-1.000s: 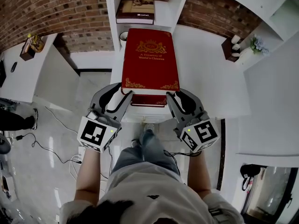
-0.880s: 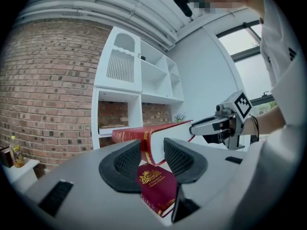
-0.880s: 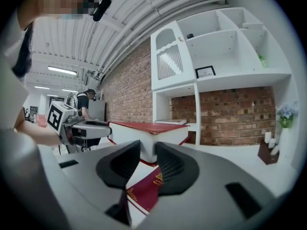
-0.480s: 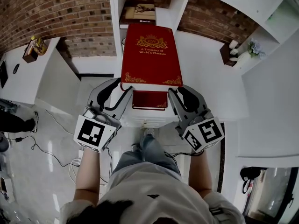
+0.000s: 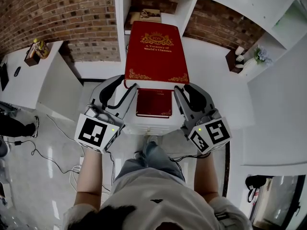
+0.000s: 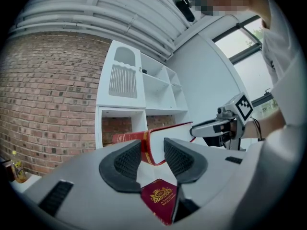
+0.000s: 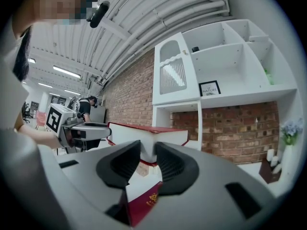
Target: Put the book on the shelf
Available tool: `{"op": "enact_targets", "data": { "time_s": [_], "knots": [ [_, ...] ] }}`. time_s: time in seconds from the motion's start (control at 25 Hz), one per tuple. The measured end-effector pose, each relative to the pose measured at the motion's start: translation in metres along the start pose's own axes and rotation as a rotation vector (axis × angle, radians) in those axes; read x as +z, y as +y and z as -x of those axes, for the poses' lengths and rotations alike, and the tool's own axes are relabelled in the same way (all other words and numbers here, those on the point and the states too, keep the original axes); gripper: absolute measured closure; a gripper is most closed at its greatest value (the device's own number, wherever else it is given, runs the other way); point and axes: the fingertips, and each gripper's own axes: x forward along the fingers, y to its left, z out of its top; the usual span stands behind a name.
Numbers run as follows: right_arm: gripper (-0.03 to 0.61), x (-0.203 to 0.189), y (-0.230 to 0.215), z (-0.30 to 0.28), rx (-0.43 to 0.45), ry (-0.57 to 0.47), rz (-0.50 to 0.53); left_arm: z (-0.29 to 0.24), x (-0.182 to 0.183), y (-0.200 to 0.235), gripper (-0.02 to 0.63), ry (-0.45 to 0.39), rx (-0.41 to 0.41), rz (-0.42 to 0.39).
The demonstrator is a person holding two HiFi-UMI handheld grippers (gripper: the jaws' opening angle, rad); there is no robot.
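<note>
A large red book with gold print [image 5: 157, 51] hangs flat in the air, held by its two near corners. My left gripper [image 5: 127, 88] is shut on the left corner, and the right gripper [image 5: 181, 89] is shut on the right one. The left gripper view shows the spine corner of the large book [image 6: 147, 145] between the pads [image 6: 125, 163]. In the right gripper view the page-side corner of the large book [image 7: 149, 138] sits between the pads [image 7: 165, 161]. A smaller red book [image 5: 154, 103] lies below on the white top. The white shelf [image 5: 123, 13] stands just beyond.
A dark book [image 5: 144, 15] lies in the shelf compartment ahead, against a brick wall [image 5: 57, 13]. At the right a white counter carries a small plant [image 5: 261, 55]. On the left counter stands a bottle [image 5: 36, 47]. Cables [image 5: 48, 152] run over the floor.
Both grippers have risen with the large red book. More of the smaller red book beneath now shows, and the large book's far end lies nearer the shelf opening.
</note>
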Motion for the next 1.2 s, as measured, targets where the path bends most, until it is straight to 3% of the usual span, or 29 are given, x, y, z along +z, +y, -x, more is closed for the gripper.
{"op": "enact_targets", "data": {
  "time_s": [1.2],
  "knots": [
    [0.468, 0.003, -0.075, -0.109, 0.077, -0.019, -0.014, -0.091, -0.009, 0.08, 0.459, 0.011, 0.09, -0.003]
  ]
}}
